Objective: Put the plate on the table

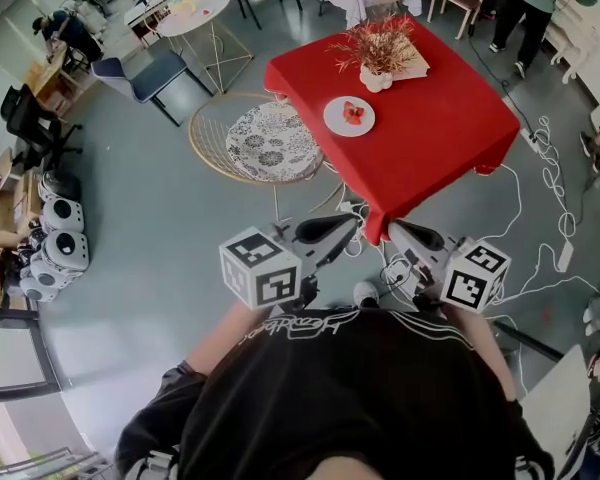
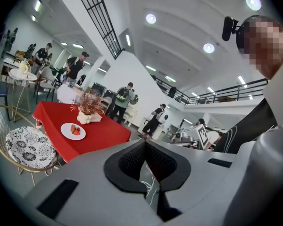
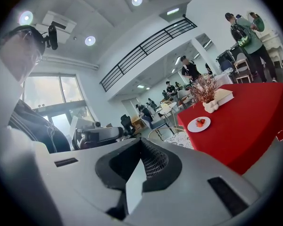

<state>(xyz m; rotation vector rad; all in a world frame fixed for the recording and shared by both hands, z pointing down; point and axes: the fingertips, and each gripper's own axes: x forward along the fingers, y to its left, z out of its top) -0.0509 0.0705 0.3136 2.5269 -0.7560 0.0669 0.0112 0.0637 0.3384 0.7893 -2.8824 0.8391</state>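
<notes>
Grey floor (image 1: pixel 160 228), a gold wire chair (image 1: pixel 206 128), white walls (image 2: pixel 132 72) and round ceiling lights (image 2: pixel 151 19).

A large open hall laid out as a lab or demonstration space is shown; a high white ceiling with recessed round lights (image 2: pixel 151 19) is seen overhead, and a mezzanine is edged by a black railing (image 3: pixel 146 44); the grey floor (image 1: pixel 160 228) is crossed by loose white cables (image 1: pixel 520 203); dining furniture is set out in the open: a red-clothed desk (image 1: pixel 430 118), a wire chair (image 1: pixel 270 140) with a patterned cushion, a round white desk (image 1: pixel 195 13); white robot-like units (image 1: pixel 65 251) are lined up at one edge near a black office chair (image 1: pixel 25 118); several people (image 2: pixel 125 95) are seen standing about
</notes>
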